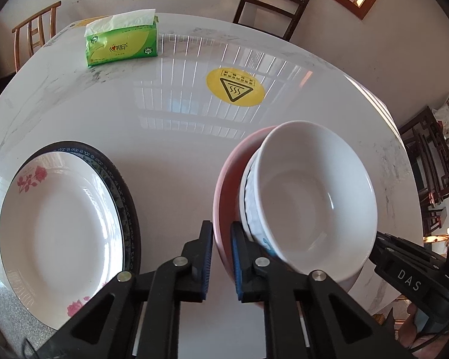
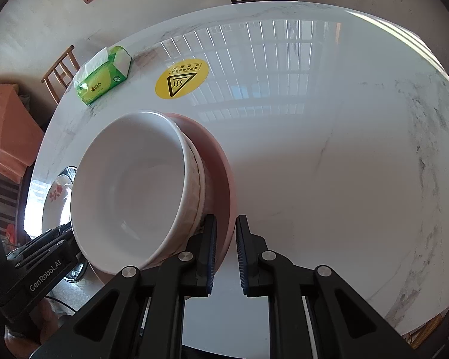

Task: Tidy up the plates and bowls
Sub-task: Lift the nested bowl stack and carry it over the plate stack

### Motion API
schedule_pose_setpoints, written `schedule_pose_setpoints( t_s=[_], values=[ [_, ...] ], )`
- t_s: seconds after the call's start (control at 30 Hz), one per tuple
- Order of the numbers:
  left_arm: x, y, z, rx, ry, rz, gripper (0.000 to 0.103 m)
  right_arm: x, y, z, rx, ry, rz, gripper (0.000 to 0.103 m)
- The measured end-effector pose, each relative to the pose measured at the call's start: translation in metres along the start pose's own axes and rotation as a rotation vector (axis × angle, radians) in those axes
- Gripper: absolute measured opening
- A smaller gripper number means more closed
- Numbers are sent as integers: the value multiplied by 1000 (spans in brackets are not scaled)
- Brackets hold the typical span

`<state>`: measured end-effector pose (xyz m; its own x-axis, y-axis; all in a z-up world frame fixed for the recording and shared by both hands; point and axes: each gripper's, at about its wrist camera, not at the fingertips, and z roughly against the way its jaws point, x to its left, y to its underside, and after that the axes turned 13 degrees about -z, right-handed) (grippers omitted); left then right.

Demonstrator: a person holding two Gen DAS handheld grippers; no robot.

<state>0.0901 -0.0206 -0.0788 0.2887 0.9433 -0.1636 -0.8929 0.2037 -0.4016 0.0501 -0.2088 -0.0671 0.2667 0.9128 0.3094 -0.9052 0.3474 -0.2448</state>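
Note:
A plain white bowl (image 1: 314, 203) (image 2: 128, 191) is nested in an embossed white bowl (image 1: 248, 206) (image 2: 196, 185), and both stand on a pink plate (image 1: 227, 179) (image 2: 218, 155). My left gripper (image 1: 221, 257) is shut on the pink plate's left rim. On the opposite rim my right gripper (image 2: 226, 254) is shut the same way. To the left, a white plate with red flowers (image 1: 60, 227) (image 2: 57, 194) lies on a dark blue-rimmed plate (image 1: 125, 197).
The round white marble table (image 1: 179, 149) carries a green tissue pack (image 1: 122, 45) (image 2: 103, 79) at the far side and a yellow heat-warning sticker (image 1: 235, 86) (image 2: 181, 77) near the middle. A dark chair (image 1: 272, 0) and a light wooden chair (image 1: 36, 27) stand behind it.

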Motion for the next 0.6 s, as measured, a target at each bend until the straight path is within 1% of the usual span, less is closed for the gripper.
schedule_pose_setpoints(
  t_s=[0.6],
  values=[
    [4,-2,0,9,13,24,11,-4,0,1,12,-15,-39,14]
  ],
)
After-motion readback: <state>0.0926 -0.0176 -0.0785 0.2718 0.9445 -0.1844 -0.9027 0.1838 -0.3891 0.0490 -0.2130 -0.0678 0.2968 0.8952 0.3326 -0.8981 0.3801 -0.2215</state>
